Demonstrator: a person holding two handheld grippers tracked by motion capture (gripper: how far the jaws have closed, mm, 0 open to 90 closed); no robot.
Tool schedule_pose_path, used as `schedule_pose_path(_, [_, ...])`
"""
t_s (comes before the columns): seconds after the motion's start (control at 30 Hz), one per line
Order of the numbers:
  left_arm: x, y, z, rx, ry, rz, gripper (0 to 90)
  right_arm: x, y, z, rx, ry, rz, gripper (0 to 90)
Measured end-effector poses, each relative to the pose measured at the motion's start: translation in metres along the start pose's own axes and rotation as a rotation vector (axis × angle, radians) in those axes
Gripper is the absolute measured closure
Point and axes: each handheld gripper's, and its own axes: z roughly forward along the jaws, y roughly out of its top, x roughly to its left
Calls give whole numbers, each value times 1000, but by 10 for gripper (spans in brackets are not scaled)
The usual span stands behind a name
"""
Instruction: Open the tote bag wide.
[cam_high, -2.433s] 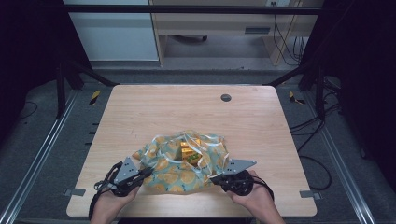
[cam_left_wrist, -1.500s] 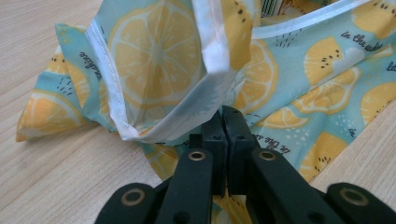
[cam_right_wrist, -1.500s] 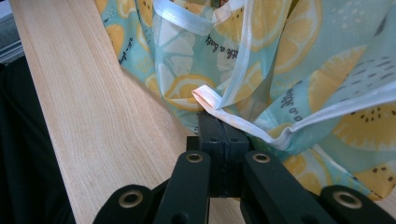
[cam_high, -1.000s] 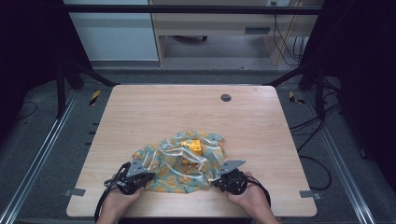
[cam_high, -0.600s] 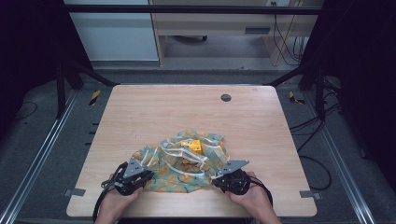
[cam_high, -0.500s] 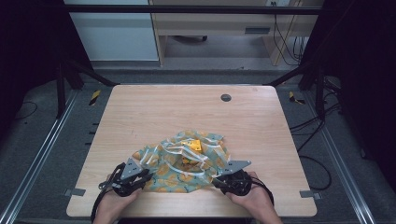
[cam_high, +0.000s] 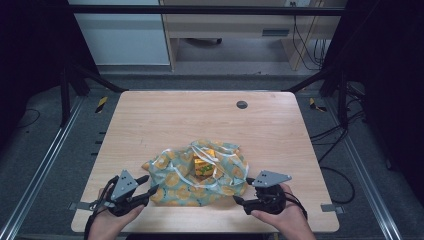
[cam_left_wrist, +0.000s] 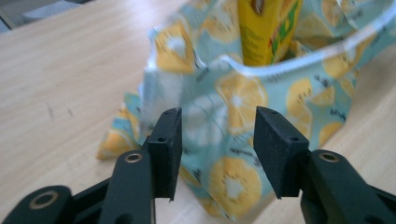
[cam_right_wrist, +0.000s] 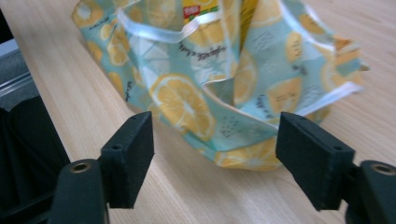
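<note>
Two grippers, both with daylight between the jaws and nothing held! The left gripper sits at the near left of the table, its jaws just having been opening, the black pads parted with the bag's cloth showing beyond them, not pinched. Over on the other side, the right gripper has its jaws spread wide too, freshly opening, bare wood under the gap and the bag's corner lying past the pads.

Between them lies the bag, a soft, crumpled cloth thing in pale teal printed with lemon slices, trimmed with white ribbon-like handles. It slumps low at the near middle of the table, mouth gaping upward. Inside stands a yellow carton, boxy and glossy, upright among the folds.

Now the room to move: the table is light wood grain, smooth, with rounded corners. Its whole far half is open, save a small dark round cap near the far edge. Both hands hover right at the near edge, with metal rails running along either side beyond the tabletop.
</note>
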Motion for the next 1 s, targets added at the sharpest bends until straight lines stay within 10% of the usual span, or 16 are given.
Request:
schedule_pose_path(0.2, [18,29,16,7,11,-19,387,-11,10,-3,-9,-24,3,246])
schedule_pose_path(0.57, [30,55,77,170,-56,-11,254,-30,30,0,-21,-68,24,231])
schedule_pose_path(1.0, [21,40,64,100,-74,8,875,-62,52,22,-17,-100,47,262])
